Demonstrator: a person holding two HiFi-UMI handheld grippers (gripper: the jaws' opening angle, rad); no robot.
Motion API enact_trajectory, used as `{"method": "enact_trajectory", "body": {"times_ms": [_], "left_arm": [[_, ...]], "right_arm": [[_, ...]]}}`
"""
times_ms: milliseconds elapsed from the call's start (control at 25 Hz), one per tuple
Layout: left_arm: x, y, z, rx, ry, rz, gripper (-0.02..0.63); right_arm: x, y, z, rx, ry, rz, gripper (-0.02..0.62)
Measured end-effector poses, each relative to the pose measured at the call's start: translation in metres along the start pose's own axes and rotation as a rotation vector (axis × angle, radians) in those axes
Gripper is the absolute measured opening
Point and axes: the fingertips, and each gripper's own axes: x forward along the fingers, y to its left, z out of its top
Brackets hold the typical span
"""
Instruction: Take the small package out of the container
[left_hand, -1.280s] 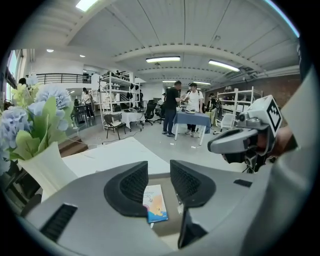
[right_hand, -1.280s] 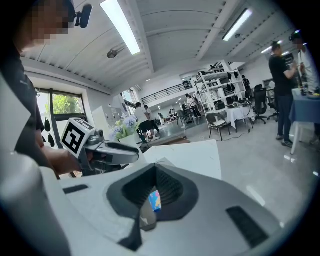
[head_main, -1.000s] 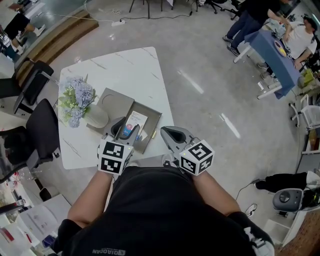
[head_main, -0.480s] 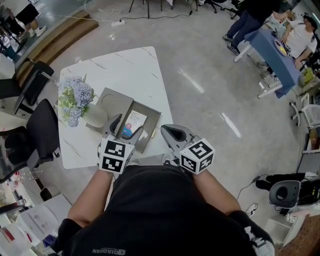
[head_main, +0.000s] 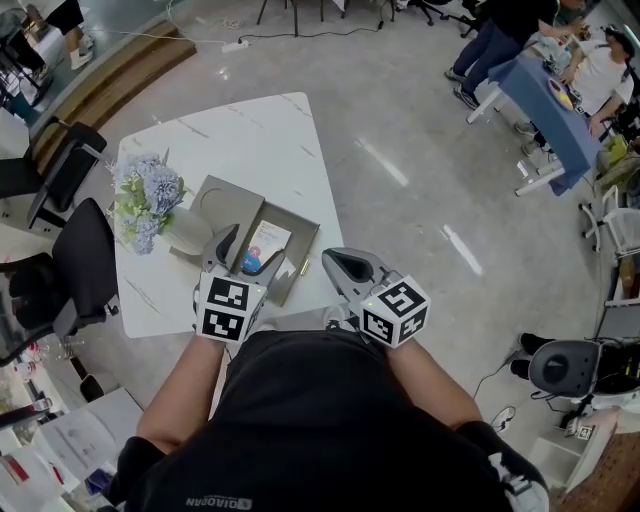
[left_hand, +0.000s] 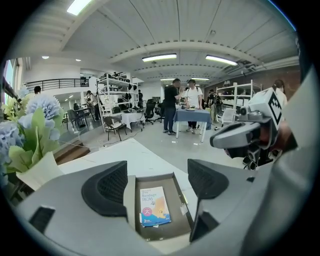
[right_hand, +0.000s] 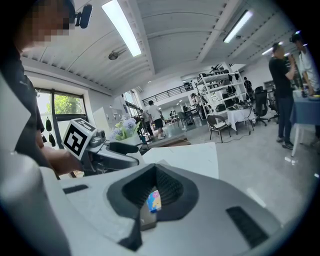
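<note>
The small package (head_main: 265, 240), white with a blue and orange print, lies flat in the grey cardboard container (head_main: 305, 245) on the white table. My left gripper (head_main: 247, 255) hovers over the container's near end; its jaws have just been opening and stand wide apart. In the left gripper view the package (left_hand: 154, 206) lies on the container floor (left_hand: 156, 181) below the left gripper (left_hand: 157, 167), and neither pad touches it. My right gripper (head_main: 335, 262) waits to the right of the container, shut and holding nothing. The right gripper view shows a bit of the package (right_hand: 154, 200) beyond its shut pads (right_hand: 172, 192).
The container's lid (head_main: 225, 200) lies open to the left, next to pale blue flowers in a white vase (head_main: 145, 195). Black chairs (head_main: 85, 260) stand at the table's left. People gather at a blue table (head_main: 550, 100) far to the right.
The left gripper's jaws have spread from nearly together to wide apart over the package, which stays in the container. The right gripper has not moved.
</note>
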Motion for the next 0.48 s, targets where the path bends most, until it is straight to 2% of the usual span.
{"method": "enact_trajectory", "body": {"times_ms": [280,480], "left_arm": [[0.011,0.003,-0.009,-0.030,0.035,0.004,0.370],[0.032,0.005,-0.036,-0.036,0.109,0.018,0.370]], "right_arm": [[0.000,-0.008,-0.001,0.008,0.009,-0.001,-0.002],[-0.002,-0.015,-0.006,0.015,0.027,0.001,-0.002]]}}
